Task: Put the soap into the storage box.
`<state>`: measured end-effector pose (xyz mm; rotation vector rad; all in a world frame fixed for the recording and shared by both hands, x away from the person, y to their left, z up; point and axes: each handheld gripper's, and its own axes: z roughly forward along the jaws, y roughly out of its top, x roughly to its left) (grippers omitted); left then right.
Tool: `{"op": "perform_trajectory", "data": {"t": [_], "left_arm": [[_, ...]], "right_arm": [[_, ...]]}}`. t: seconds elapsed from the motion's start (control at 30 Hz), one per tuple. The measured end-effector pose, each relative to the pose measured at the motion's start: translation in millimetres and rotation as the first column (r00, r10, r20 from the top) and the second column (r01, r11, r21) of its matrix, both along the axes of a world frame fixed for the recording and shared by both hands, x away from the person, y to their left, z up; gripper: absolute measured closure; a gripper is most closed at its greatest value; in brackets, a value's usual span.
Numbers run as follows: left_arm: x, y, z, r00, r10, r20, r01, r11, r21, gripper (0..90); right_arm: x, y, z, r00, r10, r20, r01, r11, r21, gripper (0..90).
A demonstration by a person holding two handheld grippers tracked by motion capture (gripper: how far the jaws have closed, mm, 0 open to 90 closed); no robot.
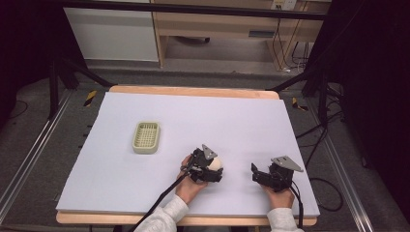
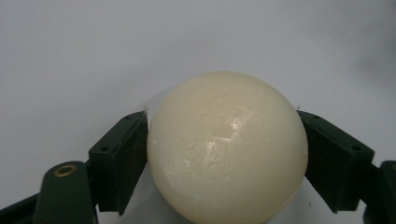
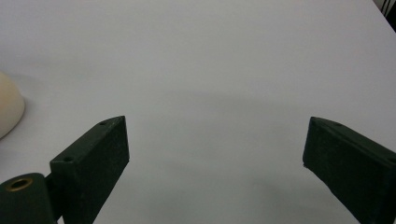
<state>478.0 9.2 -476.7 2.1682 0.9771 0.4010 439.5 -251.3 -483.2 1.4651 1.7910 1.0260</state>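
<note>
Your left gripper (image 1: 211,169) has its jaws closed in on the cream ball (image 2: 227,147), one pad against each side at about its widest line. That's the sensible place to pinch a round, glossy thing: higher or lower and I'd expect it to squirt out. The ball sits on the white tabletop (image 1: 232,121), near the front edge and about mid-width, just left of your right gripper (image 1: 265,175).

The right gripper rests low with its jaws spread wide, nothing between them. It looks parked clear so the left has room. In its view the ball (image 3: 8,112) pokes in at the left edge.

The slotted basket (image 1: 146,137) lies further back and left, well apart from the ball. Likely the drop spot, my guess.

No brand, label or writing readable on the ball, basket or grippers.
</note>
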Motion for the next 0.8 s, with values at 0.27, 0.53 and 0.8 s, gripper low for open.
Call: {"op": "perform_trajectory", "data": {"t": [0.27, 0.53, 0.8], "left_arm": [[1.1, -1.4, -2.2, 0.9999, 0.001, -0.016, -0.002, 1.0000, -0.003, 23.3], [1.5, -1.2, -2.1, 0.9998, -0.002, -0.020, 0.002, 1.0000, 0.001, 23.8], [0.7, -2.7, -2.0, 0.9999, 0.006, -0.014, -0.006, 1.0000, 0.005, 24.0]], "right_arm": [[-0.3, -0.2, 0.3, 1.0000, -0.001, 0.000, 0.001, 1.000, 0.004, 7.5], [-0.3, -0.2, 0.3, 1.0000, -0.002, 0.001, 0.002, 1.000, 0.002, 7.6], [-0.3, -0.6, 0.4, 1.0000, -0.001, 0.001, 0.001, 1.000, 0.004, 7.7]]}}
